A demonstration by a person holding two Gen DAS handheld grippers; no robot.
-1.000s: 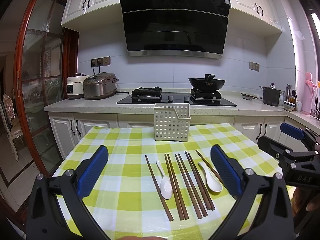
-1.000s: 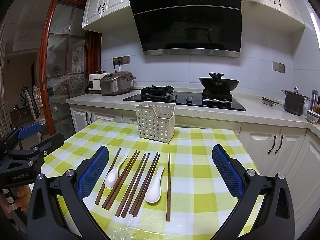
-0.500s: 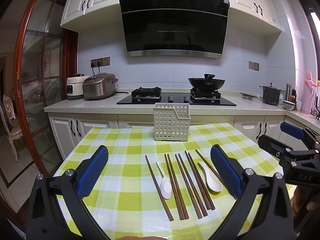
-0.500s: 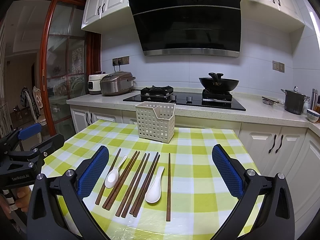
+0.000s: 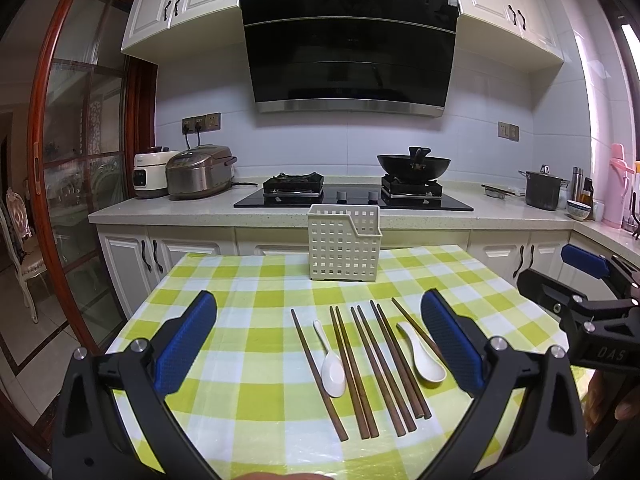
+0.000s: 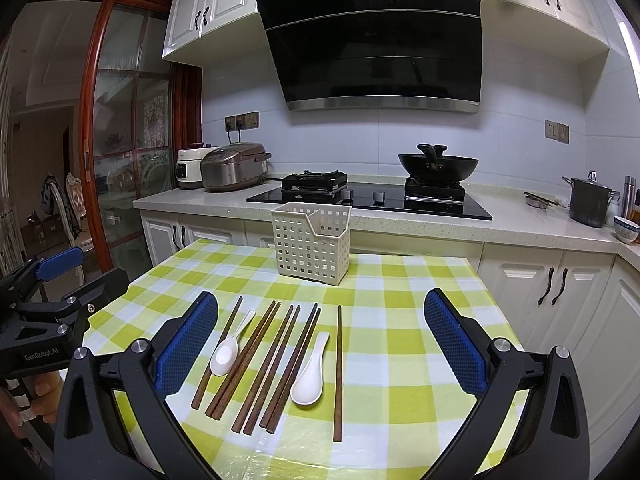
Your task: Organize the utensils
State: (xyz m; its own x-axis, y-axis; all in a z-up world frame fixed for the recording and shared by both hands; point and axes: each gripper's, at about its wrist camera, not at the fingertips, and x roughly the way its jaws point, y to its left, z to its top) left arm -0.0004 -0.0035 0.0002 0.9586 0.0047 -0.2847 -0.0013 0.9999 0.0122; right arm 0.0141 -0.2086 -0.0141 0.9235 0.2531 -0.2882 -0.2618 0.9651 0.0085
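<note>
On the desk (image 5: 248, 380) with its green-and-white checked cloth, a row of dark brown wooden chopsticks (image 5: 372, 368) and two white ceramic spoons lies in front of a cream plastic lattice utensil basket (image 5: 343, 242). One spoon (image 5: 332, 364) rests near the basket-left end of the row, the other spoon (image 5: 425, 356) near the right end, each wedged between sticks. Nothing is in the basket yet, as far as I can see through its holes.

Both tools hover short of the row. The left gripper (image 5: 320, 340) has its blue-padded fingers (image 5: 186, 344) spread wide and empty; the right gripper (image 6: 320, 340) is likewise wide apart with nothing between its pads.

Trouble, I judge, would come from how tightly things are packed: closing on one stick may drag its neighbour or nudge a spoon, and thin, flat-lying sticks may slip from the pads. The light basket could tip or slide if a stick strikes its rim, and the glossy cloth may let it skate.

Writing: "GenRobot.AI" on the left tool's side in the right view; "DAS" on the right tool's body in the left view.
</note>
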